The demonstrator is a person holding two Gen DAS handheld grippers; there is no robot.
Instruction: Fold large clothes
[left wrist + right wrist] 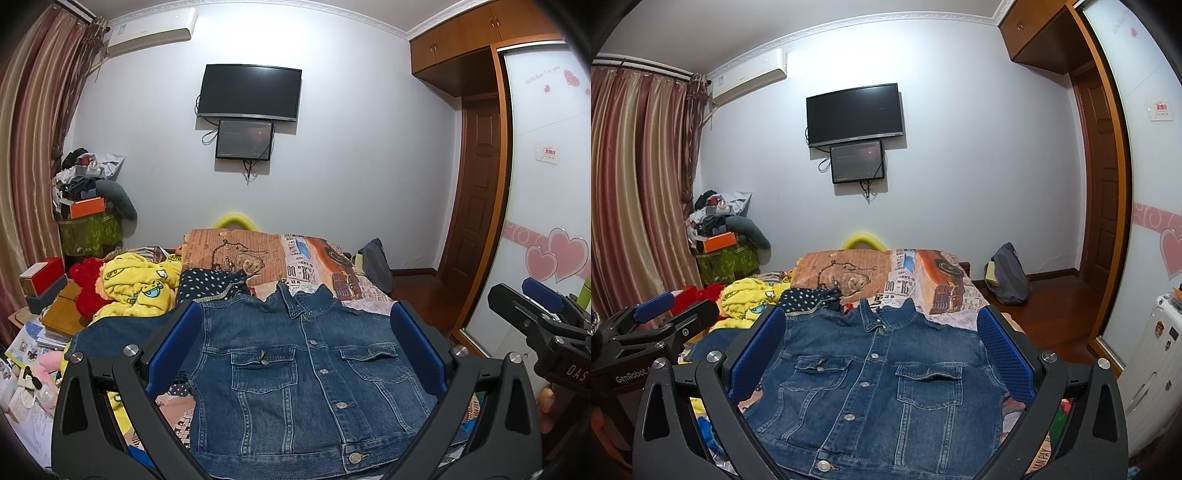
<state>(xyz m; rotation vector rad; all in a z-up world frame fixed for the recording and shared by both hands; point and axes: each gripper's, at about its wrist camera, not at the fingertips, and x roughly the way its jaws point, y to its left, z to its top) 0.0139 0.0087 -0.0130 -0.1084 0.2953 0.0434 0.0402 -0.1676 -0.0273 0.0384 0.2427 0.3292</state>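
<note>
A blue denim jacket (295, 376) lies face up and buttoned on the bed, collar toward the far wall; it also shows in the right wrist view (882, 387). One sleeve spreads out to the left (122, 332). My left gripper (295, 332) is open and empty, hovering above the jacket's lower half with its blue pads wide apart. My right gripper (882, 332) is open and empty too, above the same part. Each gripper shows at the edge of the other's view: the right one (543, 314), the left one (661, 317).
The bed (347, 288) carries a patterned cover, a yellow printed garment (140, 288), a dark dotted cloth (210, 284) and a red plush (86, 284). Boxes and papers (44, 291) sit at left. A bag (1008, 277) stands on the wood floor; wardrobe at right.
</note>
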